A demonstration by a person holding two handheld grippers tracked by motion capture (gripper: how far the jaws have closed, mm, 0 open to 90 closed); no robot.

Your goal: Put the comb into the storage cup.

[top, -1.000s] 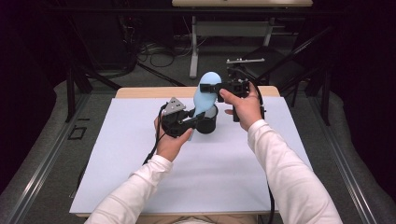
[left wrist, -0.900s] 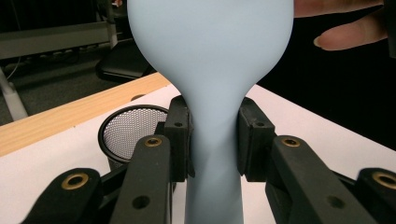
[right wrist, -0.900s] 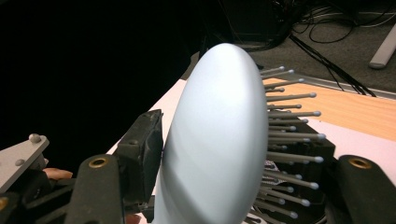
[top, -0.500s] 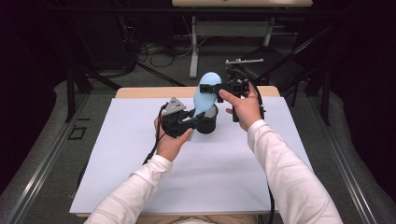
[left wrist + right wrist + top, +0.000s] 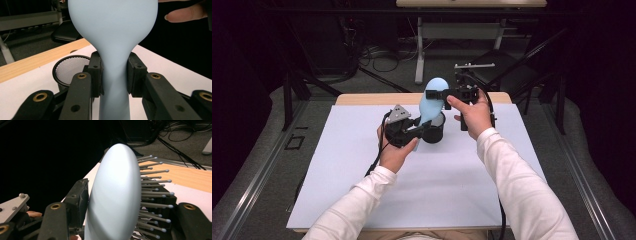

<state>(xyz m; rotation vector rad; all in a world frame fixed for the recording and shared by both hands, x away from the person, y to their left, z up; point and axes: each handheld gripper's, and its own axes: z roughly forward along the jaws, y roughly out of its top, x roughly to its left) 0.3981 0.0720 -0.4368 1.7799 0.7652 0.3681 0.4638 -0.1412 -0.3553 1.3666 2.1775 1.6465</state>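
Note:
A light blue hairbrush [image 5: 432, 100] stands upright beside a black mesh cup [image 5: 435, 132] at the far middle of the white mat. My left gripper [image 5: 422, 131] is shut on its narrow handle [image 5: 113, 82], both pads pressing the sides, with the mesh cup [image 5: 70, 70] just behind. My right gripper [image 5: 435, 93] reaches in from the right at the brush head. Its jaws have just been closing, and the head [image 5: 115, 195] sits between them: one pad lies against the smooth back, and the bristles [image 5: 155, 192] meet the other jaw.
The white mat [image 5: 362, 190] covers most of a wooden table whose bare far edge [image 5: 362, 98] shows beyond it. Cables and desk legs [image 5: 419, 55] lie on the dark floor behind. A finger [image 5: 187, 13] of the right hand hovers near the brush head.

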